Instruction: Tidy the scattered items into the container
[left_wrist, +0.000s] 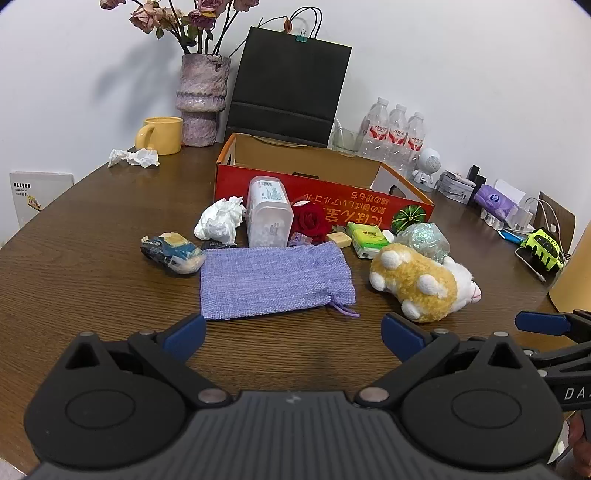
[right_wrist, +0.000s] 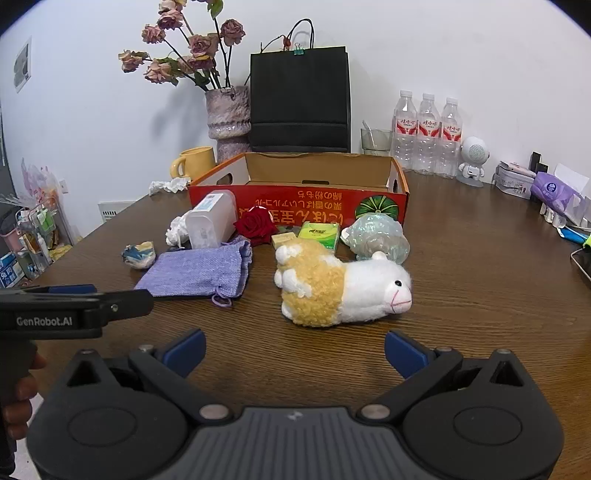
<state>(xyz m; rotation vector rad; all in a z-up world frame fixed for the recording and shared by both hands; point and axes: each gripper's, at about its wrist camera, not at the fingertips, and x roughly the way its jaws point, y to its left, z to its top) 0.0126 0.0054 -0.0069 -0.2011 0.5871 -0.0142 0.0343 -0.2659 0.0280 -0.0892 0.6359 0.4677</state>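
Note:
An open red cardboard box (left_wrist: 332, 197) (right_wrist: 295, 201) stands at the back of the wooden table. In front of it lie a purple cloth pouch (left_wrist: 273, 282) (right_wrist: 201, 271), a yellow-and-white plush sheep (left_wrist: 421, 282) (right_wrist: 340, 288), a white plastic jar (left_wrist: 266, 212) (right_wrist: 212, 219), a red rose (left_wrist: 310, 219) (right_wrist: 255, 225), a crumpled tissue (left_wrist: 220, 221), a green tissue pack (left_wrist: 367, 238) (right_wrist: 319, 234), a shiny wrapped lump (left_wrist: 424, 240) (right_wrist: 380, 236) and a crushed snack wrapper (left_wrist: 171, 253) (right_wrist: 138, 254). My left gripper (left_wrist: 293, 336) is open, short of the pouch. My right gripper (right_wrist: 295, 352) is open, short of the sheep.
A vase of dried flowers (left_wrist: 201, 99), a yellow mug (left_wrist: 160, 134), a black paper bag (left_wrist: 288, 81), three water bottles (right_wrist: 428, 133) and a small white robot figure (right_wrist: 472, 158) line the wall. More clutter (left_wrist: 509, 210) sits at the right edge. Another tissue (left_wrist: 135, 158) lies by the mug.

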